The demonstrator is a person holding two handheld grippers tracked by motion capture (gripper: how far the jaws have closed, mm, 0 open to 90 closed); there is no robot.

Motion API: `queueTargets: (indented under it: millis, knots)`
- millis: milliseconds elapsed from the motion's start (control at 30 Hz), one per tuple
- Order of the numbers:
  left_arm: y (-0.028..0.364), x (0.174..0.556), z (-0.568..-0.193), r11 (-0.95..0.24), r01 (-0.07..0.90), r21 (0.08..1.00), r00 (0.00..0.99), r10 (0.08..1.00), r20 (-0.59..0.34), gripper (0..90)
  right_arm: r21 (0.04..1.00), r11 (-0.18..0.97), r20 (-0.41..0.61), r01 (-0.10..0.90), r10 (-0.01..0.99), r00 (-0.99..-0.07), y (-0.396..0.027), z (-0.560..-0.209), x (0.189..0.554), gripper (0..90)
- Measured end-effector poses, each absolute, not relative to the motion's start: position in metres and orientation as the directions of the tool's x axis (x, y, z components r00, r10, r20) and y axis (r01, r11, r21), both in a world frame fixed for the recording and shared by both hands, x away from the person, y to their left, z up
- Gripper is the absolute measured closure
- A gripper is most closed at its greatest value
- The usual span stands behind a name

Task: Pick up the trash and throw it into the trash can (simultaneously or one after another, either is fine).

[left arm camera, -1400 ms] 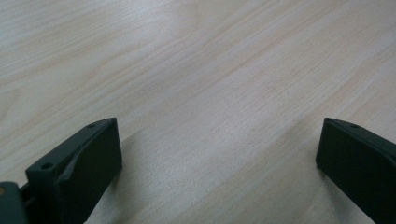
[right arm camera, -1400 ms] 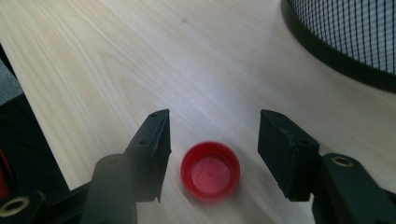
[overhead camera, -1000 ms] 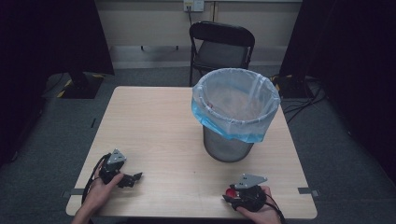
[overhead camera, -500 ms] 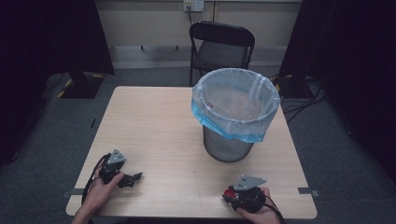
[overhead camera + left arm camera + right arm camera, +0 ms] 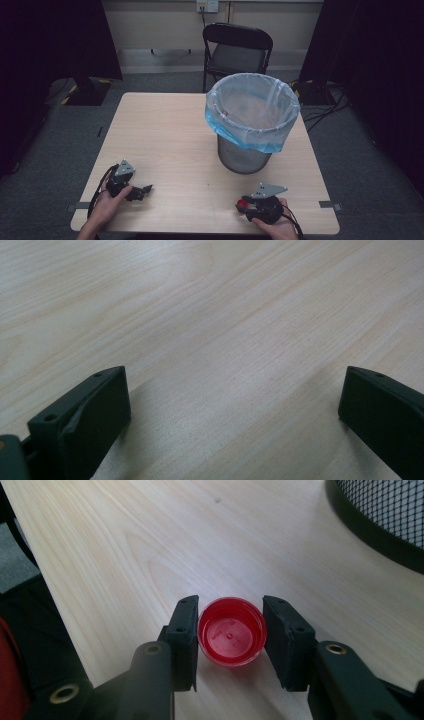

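Right hand-held gripper (image 5: 231, 640) newly clamped around one red cap (image 5: 231, 637).

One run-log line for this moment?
right gripper: shut on red cap | left gripper: open | bin: upright

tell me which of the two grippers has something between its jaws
The right gripper: its jaws are shut on a red bottle cap, open side up, on the table. The left gripper stands wide open over bare wood.
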State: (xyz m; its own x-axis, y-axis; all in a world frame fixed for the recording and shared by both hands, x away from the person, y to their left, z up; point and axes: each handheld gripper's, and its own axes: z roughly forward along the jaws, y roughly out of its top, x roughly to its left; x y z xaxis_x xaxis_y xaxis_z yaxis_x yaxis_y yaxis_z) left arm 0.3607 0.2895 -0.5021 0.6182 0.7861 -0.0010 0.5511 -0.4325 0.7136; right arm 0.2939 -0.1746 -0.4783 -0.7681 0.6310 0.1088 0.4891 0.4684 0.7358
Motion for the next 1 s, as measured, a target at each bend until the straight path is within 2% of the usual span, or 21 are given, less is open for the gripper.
queueTargets:
  millis: [633,1000]
  knots:
    - [0.289,0.361,-0.502,-0.431,0.551,0.714,0.618,0.786,-0.002,0.0,0.806,0.386,0.146,0.448,0.604,-0.783,-0.166,-0.448,0.294,60.0]
    - [0.289,0.361,-0.502,-0.433,0.551,0.713,0.619,0.786,-0.001,0.0,0.843,0.373,0.124,0.389,0.567,-0.814,-0.151,-0.423,0.292,60.0]
